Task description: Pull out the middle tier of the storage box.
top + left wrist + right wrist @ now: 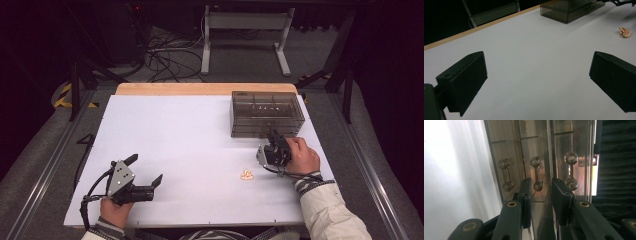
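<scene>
White board covers the table, a bare wooden strip showing at its far edge. Nearest the person, the left gripper rests low on the white surface, its black jaws spread wide apart with nothing between them. Farther right lies a small golden trinket, alone on the board. Beyond it the right gripper meets the front of the smoky transparent drawer box near the far right corner. In the right gripper view its jaws flank the middle drawer handle, narrowly apart, pads not visibly pressing it.
</scene>
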The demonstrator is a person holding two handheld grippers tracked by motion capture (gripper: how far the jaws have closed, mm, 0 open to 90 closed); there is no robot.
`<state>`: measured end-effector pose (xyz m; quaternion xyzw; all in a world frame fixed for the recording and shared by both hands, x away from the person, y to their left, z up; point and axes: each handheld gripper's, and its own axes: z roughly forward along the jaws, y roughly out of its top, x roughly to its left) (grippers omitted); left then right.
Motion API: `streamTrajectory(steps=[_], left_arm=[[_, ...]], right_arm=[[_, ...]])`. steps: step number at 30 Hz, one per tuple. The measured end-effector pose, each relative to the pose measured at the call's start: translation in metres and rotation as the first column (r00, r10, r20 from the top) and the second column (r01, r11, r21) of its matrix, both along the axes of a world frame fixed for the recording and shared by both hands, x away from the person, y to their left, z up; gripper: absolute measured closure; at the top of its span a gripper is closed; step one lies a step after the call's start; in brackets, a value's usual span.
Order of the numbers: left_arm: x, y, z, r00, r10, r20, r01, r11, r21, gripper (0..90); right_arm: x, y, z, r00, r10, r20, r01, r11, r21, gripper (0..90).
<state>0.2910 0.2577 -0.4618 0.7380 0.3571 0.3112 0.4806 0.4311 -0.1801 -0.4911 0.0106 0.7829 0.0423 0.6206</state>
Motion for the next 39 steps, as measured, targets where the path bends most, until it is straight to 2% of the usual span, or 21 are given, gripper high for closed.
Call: streamTrajectory(steps=[5,9,15,19,20,22,28,39], left_arm=[[0.0,-0.0004,-0.0001,1.0,0.0,0.0,0.0,1.0,0.001,2.3],[0.0001,-0.0002,-0.0001,1.0,0.001,0.001,-0.001,1.0,0.002,2.2],[0.0,-0.0003,-0.0001,1.0,0.001,0.0,-0.001,1.0,0.002,2.3],[0.0,-0.0003,-0.0001,1.0,0.001,0.0,-0.001,1.0,0.001,2.2],[0.0,-0.0003,-0.0001,1.0,0.001,0.0,-0.001,1.0,0.002,2.3],[0.0001,-0.0003,-0.0002,1.0,0.001,-0.001,-0.001,1.0,0.002,2.3],[0.0,-0.0003,-0.0001,1.0,0.001,-0.001,-0.001,1.0,0.002,2.3],[0.0,-0.0003,-0.0001,1.0,0.0,-0.001,0.0,1.0,0.002,2.3]], right_arm=[[0.0018,0.0002,-0.0021,0.9998,-0.011,0.015,0.011,0.9997,-0.02,73.4],[0.0041,0.0009,-0.005,0.9994,-0.013,0.031,0.015,0.998,-0.062,74.5],[0.0054,0.002,-0.0066,0.9993,-0.015,0.033,0.018,0.9968,-0.077,77.5],[0.0062,0.0015,-0.0088,0.9992,-0.023,0.033,0.025,0.9977,-0.063,78.9],[0.0069,0.0018,-0.0076,0.9993,-0.025,0.029,0.027,0.9965,-0.08,79.5],[0.0079,0.0016,-0.0073,0.9995,-0.018,0.027,0.02,0.9963,-0.083,79.5],[0.0086,0.0016,-0.0082,0.9992,-0.028,0.029,0.03,0.997,-0.072,79.7],[0.0082,0.0022,-0.0056,0.9995,-0.02,0.025,0.022,0.9963,-0.084,80.5]])
